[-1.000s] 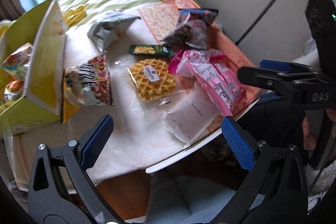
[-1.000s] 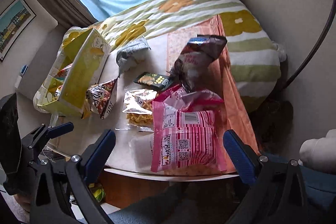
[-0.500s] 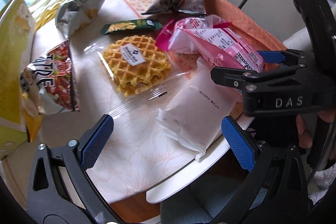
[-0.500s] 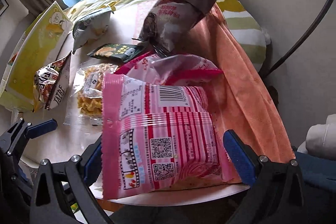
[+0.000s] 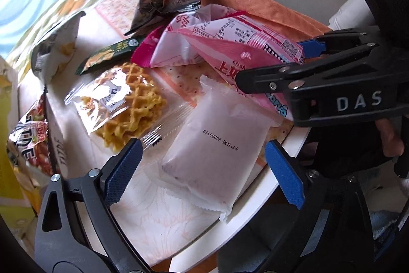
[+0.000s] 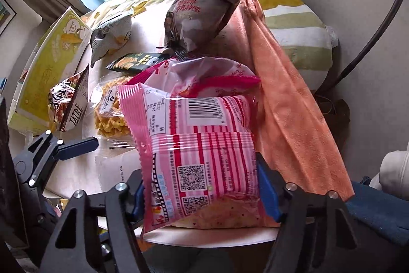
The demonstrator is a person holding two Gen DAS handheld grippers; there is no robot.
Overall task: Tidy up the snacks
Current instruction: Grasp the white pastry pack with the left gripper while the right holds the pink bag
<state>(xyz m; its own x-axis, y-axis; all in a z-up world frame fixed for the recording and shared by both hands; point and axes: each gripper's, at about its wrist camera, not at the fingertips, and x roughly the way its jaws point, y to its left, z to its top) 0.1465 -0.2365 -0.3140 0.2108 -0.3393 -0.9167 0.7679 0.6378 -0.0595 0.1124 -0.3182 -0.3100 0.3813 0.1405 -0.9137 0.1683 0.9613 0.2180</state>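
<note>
Right gripper (image 6: 202, 192): jaws closing around pink bag (image 6: 199, 150), likely to lift it. Left gripper (image 5: 204, 170): jaws apart, closing astride white packet (image 5: 217, 145) on counter (image 5: 158, 221), untouched.

Pink-and-white striped plastic snack bag (image 6: 202, 152) carries a black barcode and QR codes; pale frosted white pouch (image 5: 217, 147) has a black printed date. Golden-yellow lattice waffle in clear wrap (image 5: 127, 104), dark green flat packet (image 5: 110, 55) with yellow chips pictured, dark brown glossy bag (image 6: 204, 9) with red lettering. Yellow cardboard box (image 6: 51, 60) shows a cartoon bear, orange cloth (image 6: 288, 106) is plain, cushion (image 6: 294, 24) is white with green stripes and mustard flowers.
</note>
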